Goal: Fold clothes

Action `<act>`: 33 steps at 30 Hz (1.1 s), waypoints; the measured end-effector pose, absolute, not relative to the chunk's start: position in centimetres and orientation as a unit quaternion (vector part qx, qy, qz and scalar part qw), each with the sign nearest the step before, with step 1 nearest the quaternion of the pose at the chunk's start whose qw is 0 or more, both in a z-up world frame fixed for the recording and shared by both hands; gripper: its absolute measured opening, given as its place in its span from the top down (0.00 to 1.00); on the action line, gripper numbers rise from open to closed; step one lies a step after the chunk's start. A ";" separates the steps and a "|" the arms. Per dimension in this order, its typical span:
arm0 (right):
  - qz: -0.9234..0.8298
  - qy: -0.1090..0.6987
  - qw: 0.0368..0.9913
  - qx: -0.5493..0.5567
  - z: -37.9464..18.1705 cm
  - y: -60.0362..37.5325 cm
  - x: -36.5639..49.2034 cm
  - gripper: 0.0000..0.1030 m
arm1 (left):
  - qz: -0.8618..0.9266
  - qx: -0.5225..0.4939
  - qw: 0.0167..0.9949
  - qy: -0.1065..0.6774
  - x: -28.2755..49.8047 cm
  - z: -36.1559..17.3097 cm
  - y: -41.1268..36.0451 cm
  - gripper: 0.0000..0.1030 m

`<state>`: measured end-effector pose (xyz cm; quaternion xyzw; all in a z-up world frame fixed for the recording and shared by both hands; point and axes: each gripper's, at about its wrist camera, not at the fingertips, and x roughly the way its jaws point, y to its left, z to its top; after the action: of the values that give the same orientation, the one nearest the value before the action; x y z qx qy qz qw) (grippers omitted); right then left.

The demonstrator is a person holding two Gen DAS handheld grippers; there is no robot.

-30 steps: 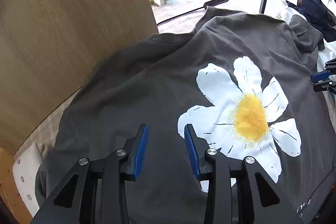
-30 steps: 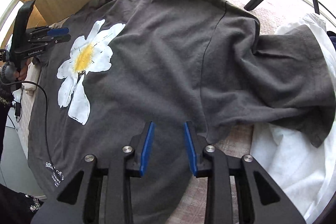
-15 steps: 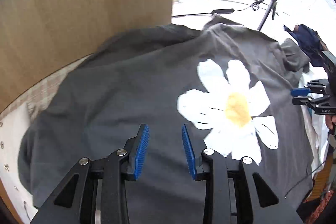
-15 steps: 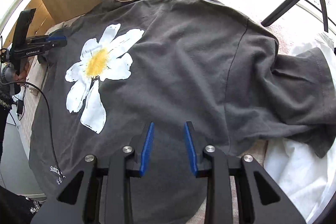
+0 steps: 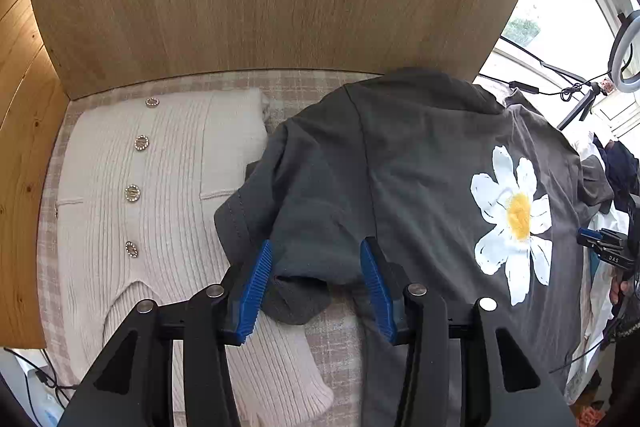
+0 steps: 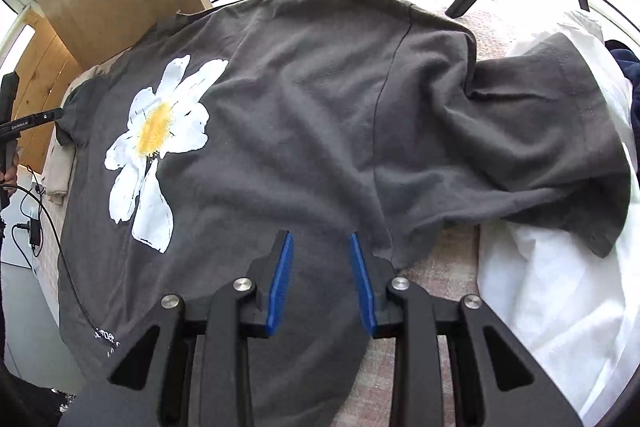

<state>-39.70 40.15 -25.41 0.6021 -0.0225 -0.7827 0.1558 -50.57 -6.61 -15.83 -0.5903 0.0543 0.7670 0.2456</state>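
The left gripper (image 5: 316, 271), jaws apart, hovers over the T-shirt's (image 6: 300, 115) rumpled left sleeve (image 5: 280, 211), beside a cream cardigan (image 5: 152, 211). Pinch its hem and fold inward. The right gripper (image 6: 320, 259) is likewise apart, over the shirt's near edge.

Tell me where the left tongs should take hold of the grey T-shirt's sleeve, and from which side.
Probably the sleeve's hemmed cuff, approached from its outer end over the cream cardigan: the cuff lies loose and bunched between the open left tongs, a doubled edge easy to pinch.
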 end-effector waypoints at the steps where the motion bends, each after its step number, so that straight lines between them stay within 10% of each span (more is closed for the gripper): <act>1: -0.781 -0.021 0.155 0.604 -25.7 40.1 -39.6 0.71 | 0.763 -0.595 0.249 0.044 -50.0 -15.8 -6.7 0.52; 33: -0.775 0.001 0.190 0.603 -26.9 38.1 -39.3 0.60 | 0.736 -0.658 0.102 0.120 -52.2 -20.9 1.1 0.46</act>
<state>-39.34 38.08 -26.92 0.6032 0.0013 -0.7747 0.1900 -52.24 1.13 -20.92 -0.6580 0.1204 0.7363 0.1022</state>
